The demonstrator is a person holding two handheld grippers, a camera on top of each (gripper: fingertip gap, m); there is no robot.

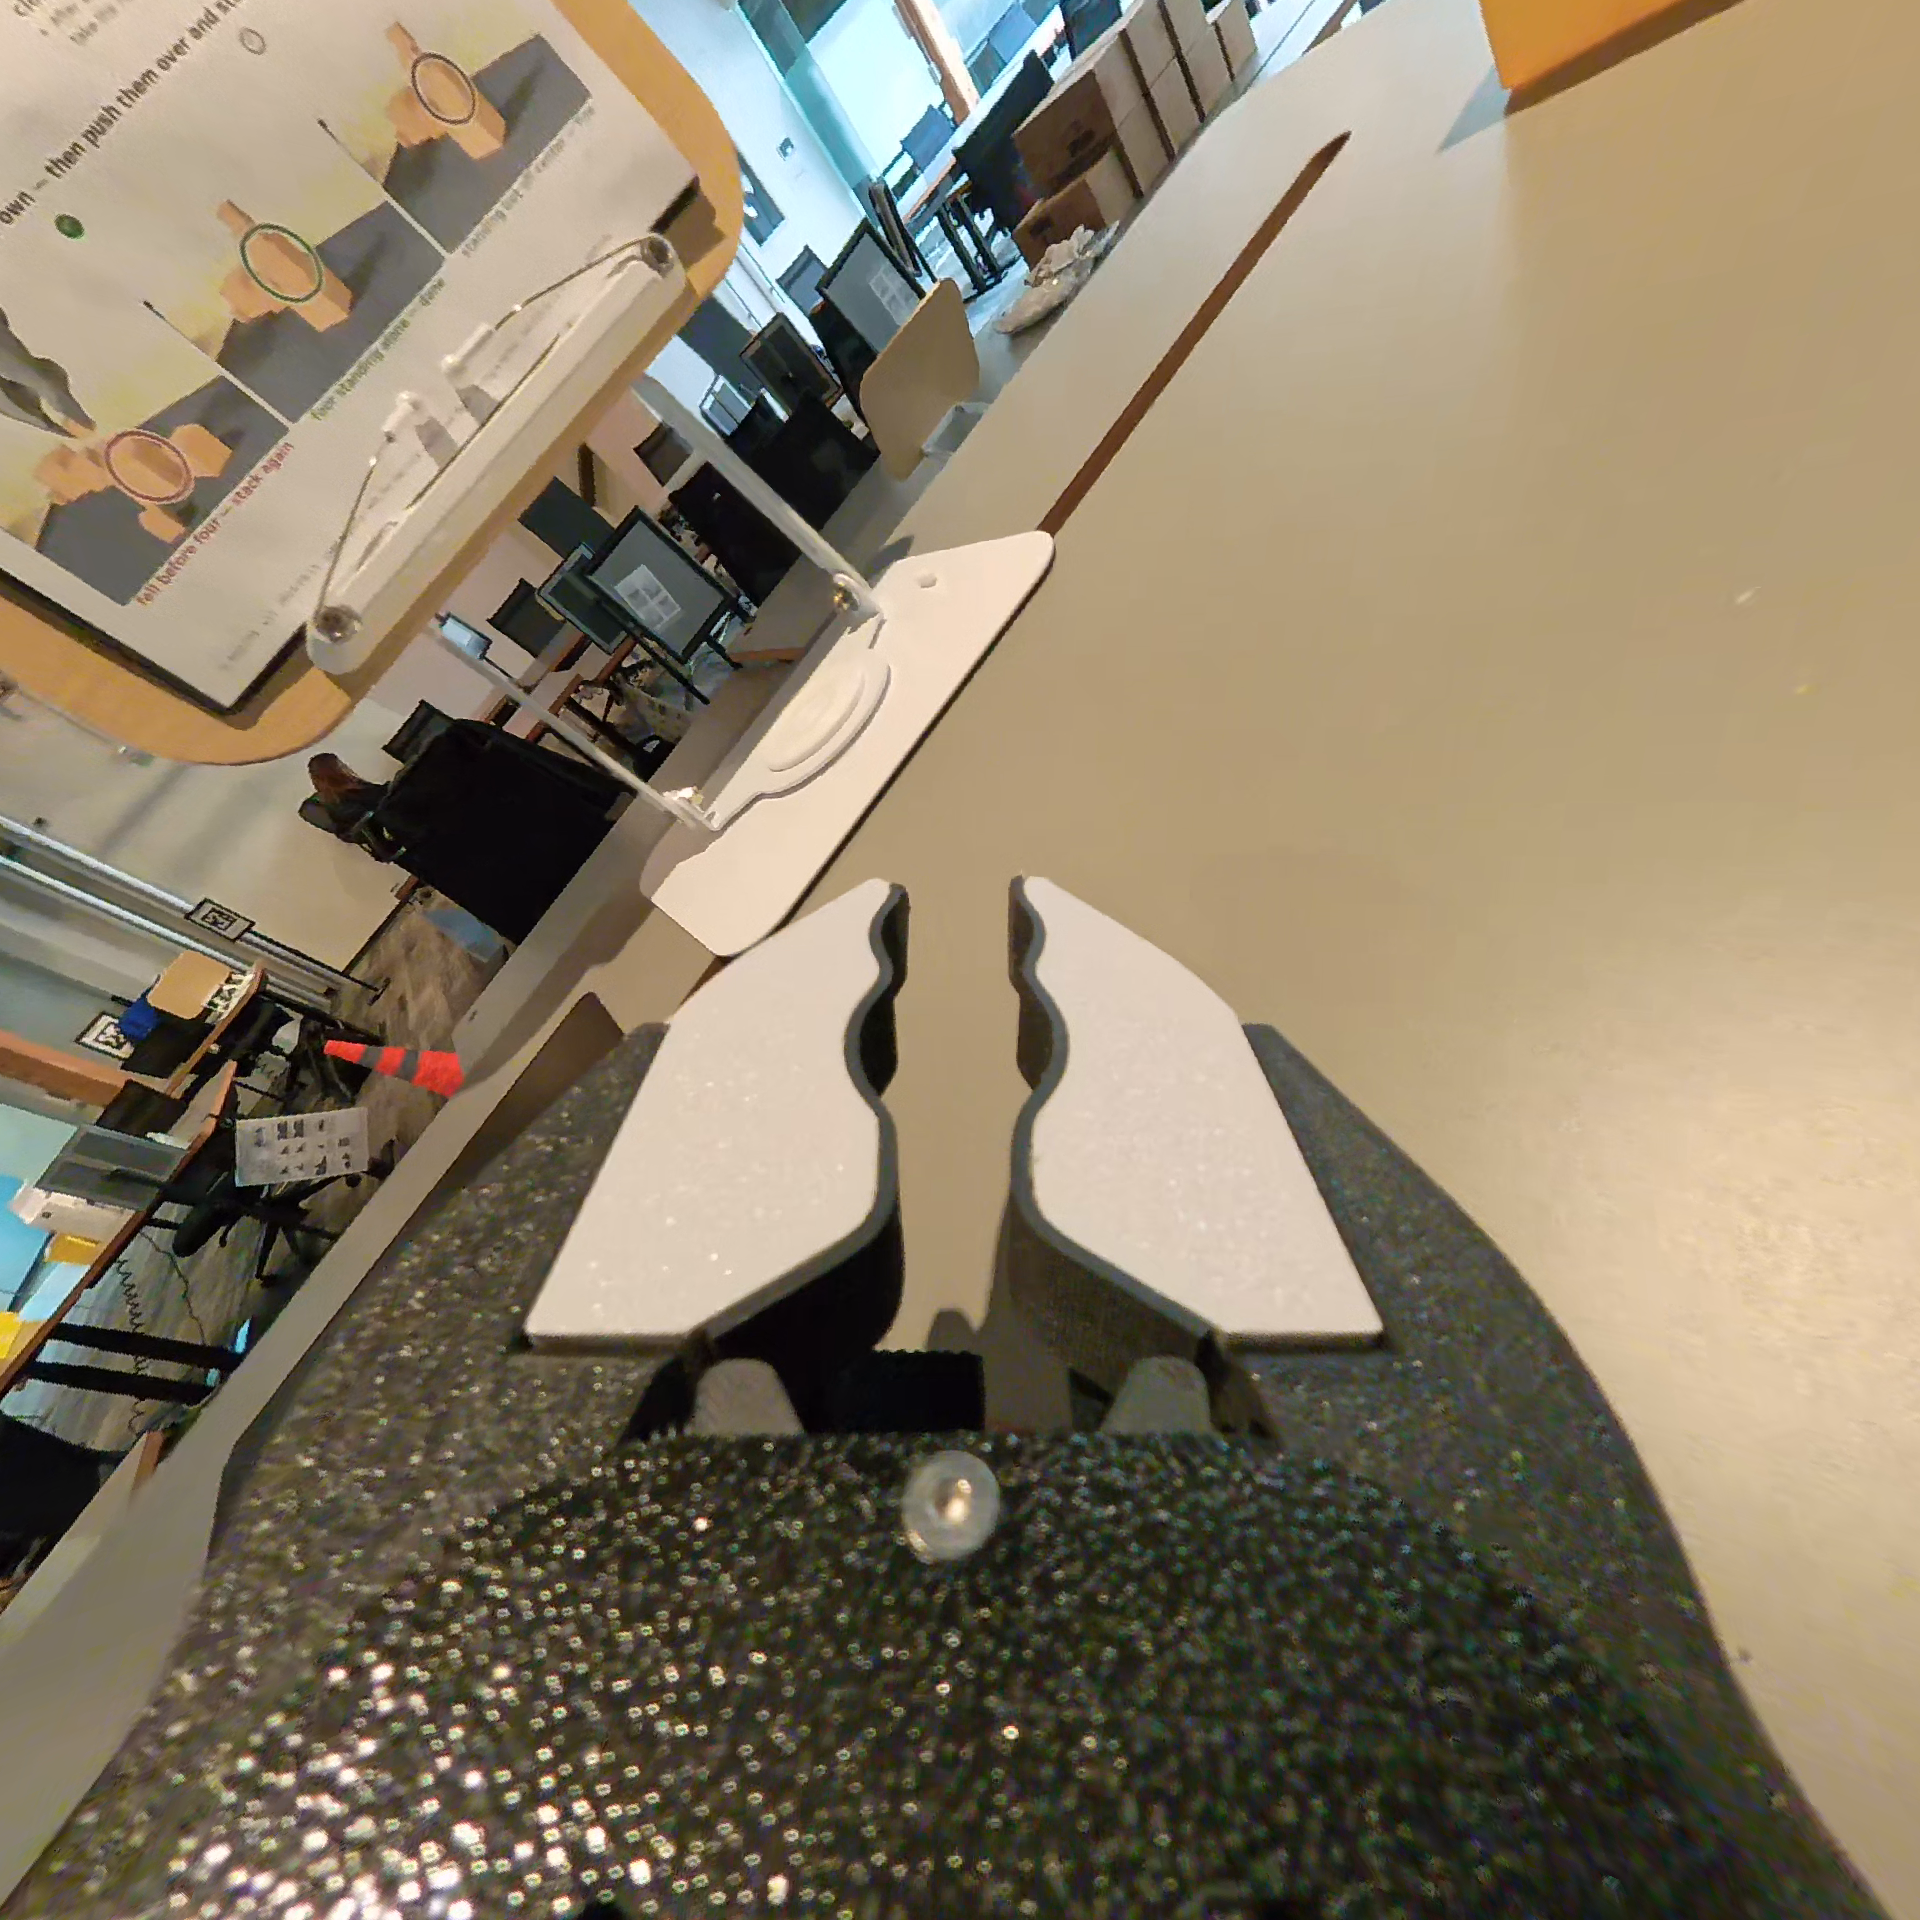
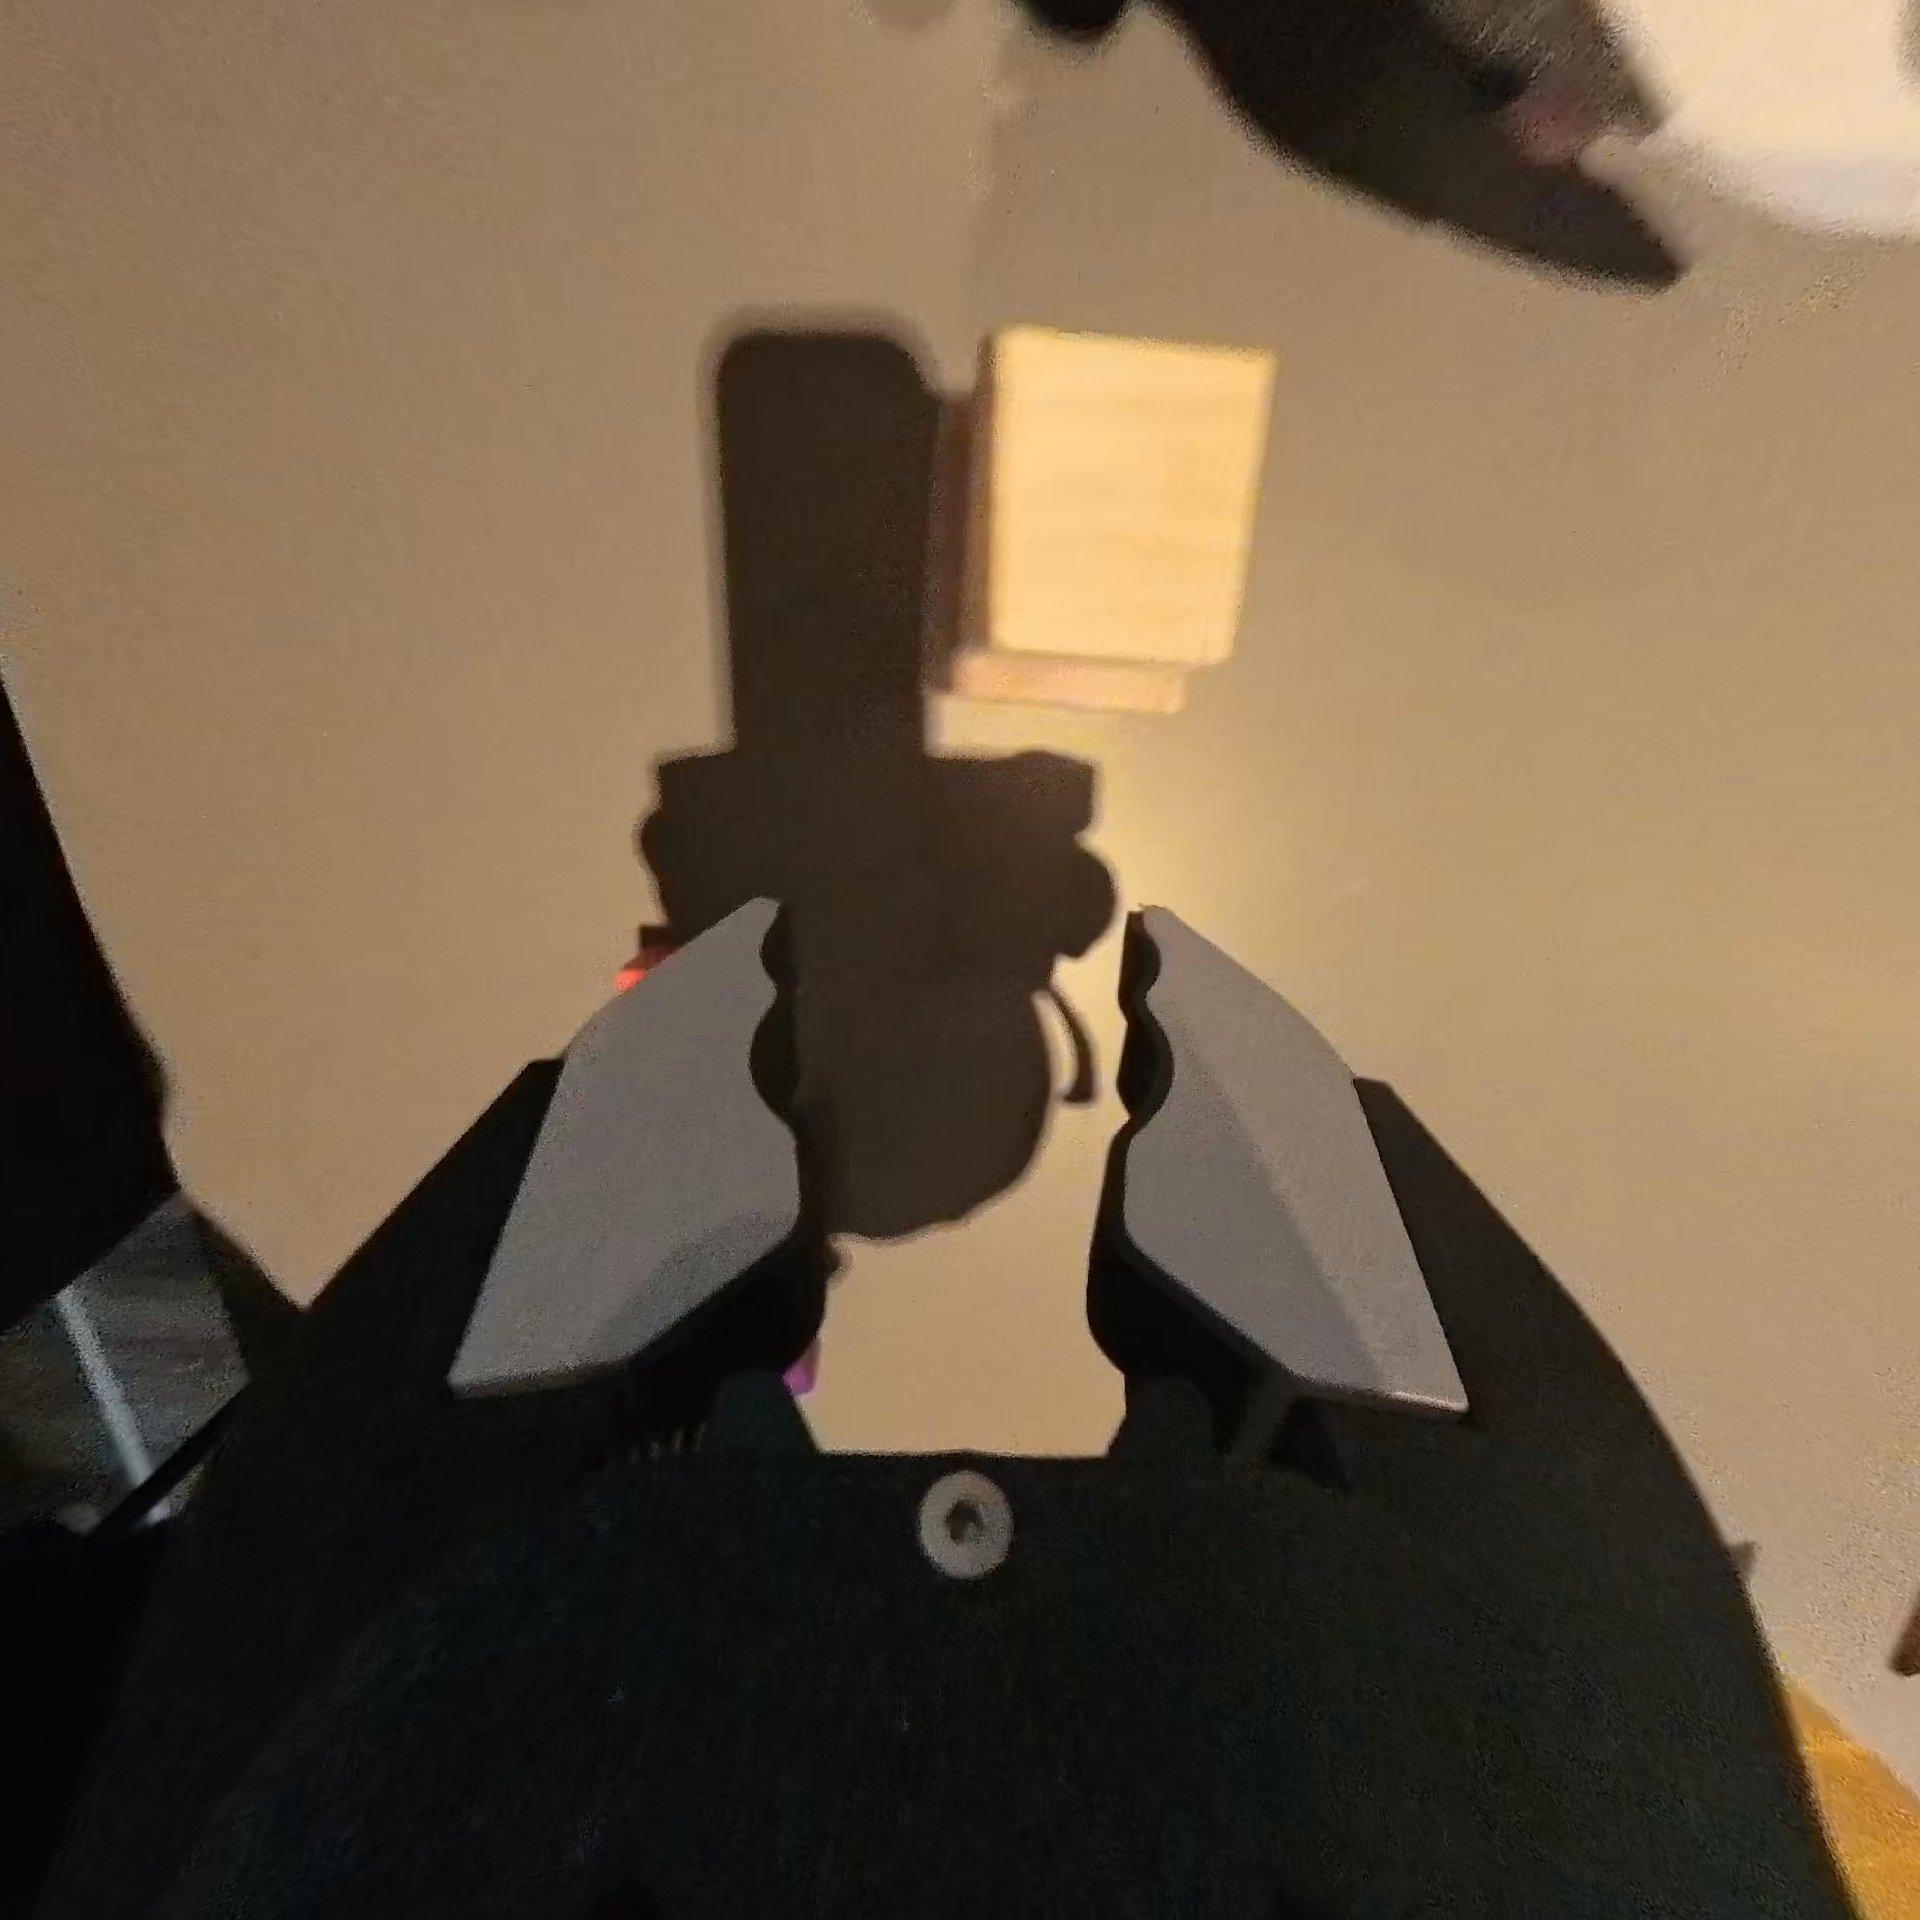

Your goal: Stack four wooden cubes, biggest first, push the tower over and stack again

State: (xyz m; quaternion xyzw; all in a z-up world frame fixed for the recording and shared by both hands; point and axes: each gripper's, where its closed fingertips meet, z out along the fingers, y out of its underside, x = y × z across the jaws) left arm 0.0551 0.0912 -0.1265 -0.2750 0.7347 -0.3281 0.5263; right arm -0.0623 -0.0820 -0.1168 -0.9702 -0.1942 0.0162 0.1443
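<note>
In the right wrist view I look down on a stack of wooden cubes. The pale top cube hides most of the rest. A wider cube's edge shows below it. The stack's long shadow lies to its left. My right gripper is open and empty, held above the table nearer than the stack. My left gripper is low over the beige table, with a narrow gap between its fingers and nothing in it. It also shows, blurred, at the top right of the right wrist view. No cubes show between the left fingers.
A white stand base sits on the table just ahead of the left gripper and holds up a clipboard with an instruction sheet. An orange-brown wooden thing is at the far right. Desks, chairs and boxes stand beyond the table edge.
</note>
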